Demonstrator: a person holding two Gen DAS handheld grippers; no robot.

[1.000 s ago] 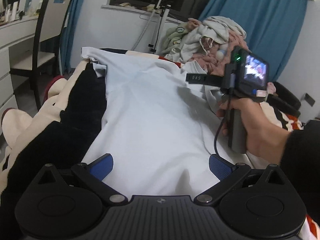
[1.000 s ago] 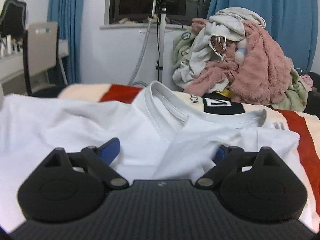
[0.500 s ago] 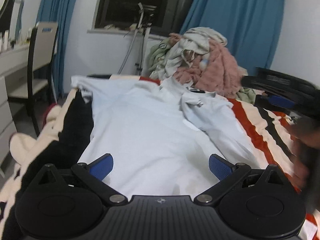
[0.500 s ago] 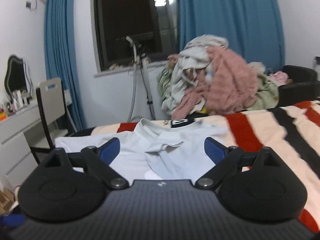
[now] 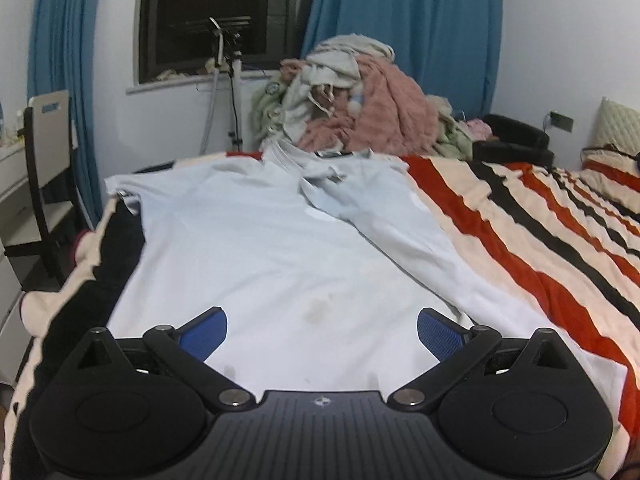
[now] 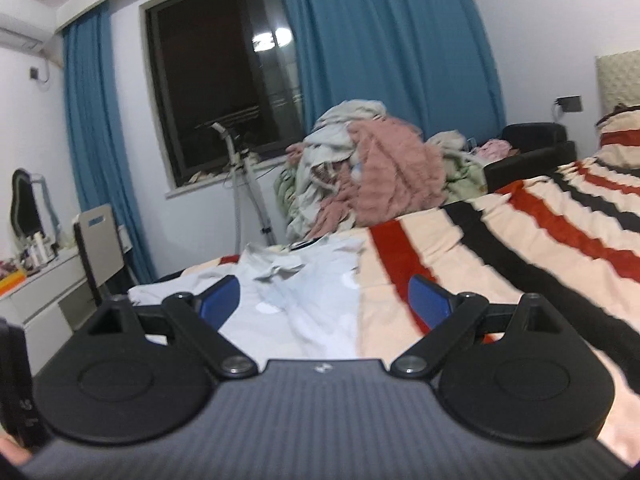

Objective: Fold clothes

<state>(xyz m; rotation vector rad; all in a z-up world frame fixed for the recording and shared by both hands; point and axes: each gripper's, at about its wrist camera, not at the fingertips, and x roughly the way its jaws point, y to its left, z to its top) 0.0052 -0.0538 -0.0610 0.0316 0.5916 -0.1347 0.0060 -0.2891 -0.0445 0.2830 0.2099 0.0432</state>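
One white T-shirt [image 5: 256, 248] lies spread flat; one striped blanket [image 5: 532, 240] under it; one heap of clothes [image 5: 352, 100]; one chair [image 5: 44, 152]; one window [image 6: 224, 80]; two blue curtains; two grippers, four blue pads.

A striped blanket [image 5: 520, 240] in red, black and cream covers the bed. At 12 o'clock stands a dark window [image 5: 208, 16] flanked by blue curtains [image 5: 404, 28], with a white stand [image 5: 236, 100] below it. At 9 o'clock a chair [image 5: 44, 152] stands beside a white dresser [image 6: 44, 292].
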